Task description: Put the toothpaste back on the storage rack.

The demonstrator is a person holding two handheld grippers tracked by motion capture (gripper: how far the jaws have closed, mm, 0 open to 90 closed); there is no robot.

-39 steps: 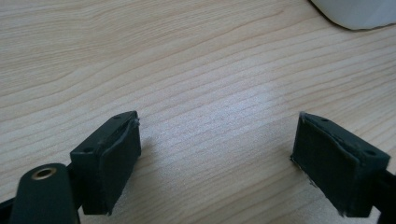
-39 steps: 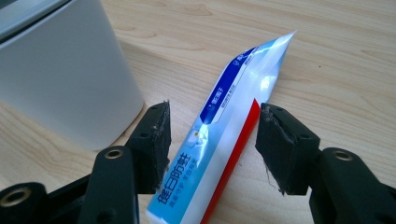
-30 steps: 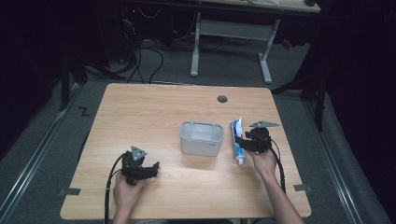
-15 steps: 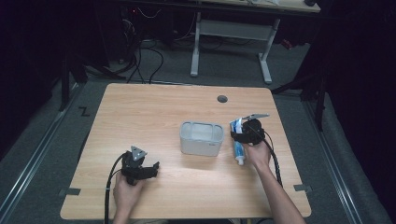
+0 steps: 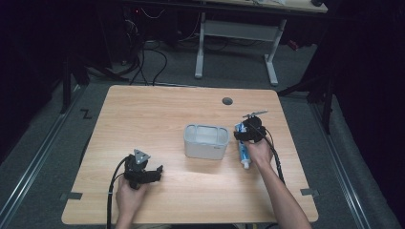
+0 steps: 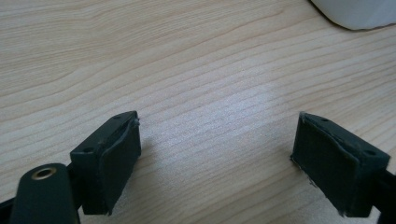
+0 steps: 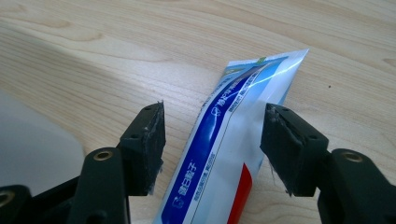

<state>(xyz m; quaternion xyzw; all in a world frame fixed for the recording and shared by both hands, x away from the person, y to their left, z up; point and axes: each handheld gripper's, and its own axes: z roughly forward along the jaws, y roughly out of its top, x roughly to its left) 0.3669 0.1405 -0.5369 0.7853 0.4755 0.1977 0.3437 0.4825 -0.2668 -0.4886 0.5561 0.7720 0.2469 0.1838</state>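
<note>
A blue, white and red toothpaste tube (image 7: 224, 154) lies flat on the wooden table (image 5: 162, 114), just right of a white rectangular bin (image 5: 205, 141). My right gripper (image 7: 212, 147) hangs low over the tube's upper half, open, with one jaw on each side of it and no grip on it. In the high view that gripper (image 5: 248, 132) covers the tube's far end, and the tube (image 5: 244, 155) pokes out toward the person with its cap nearest them. My left gripper (image 6: 217, 161) rests open on bare wood at the front left (image 5: 143, 172), with nothing between its jaws.
A small round cable hole (image 5: 227, 101) sits near the table's far edge. The bin's white corner (image 6: 359, 11) shows at the top right of the left gripper view. Cables trail from both grippers toward the person. Dark floor and a desk frame lie beyond the table.
My right gripper has slid left and slightly forward along the tube, settling over its far half. The left gripper has stayed where it was.
</note>
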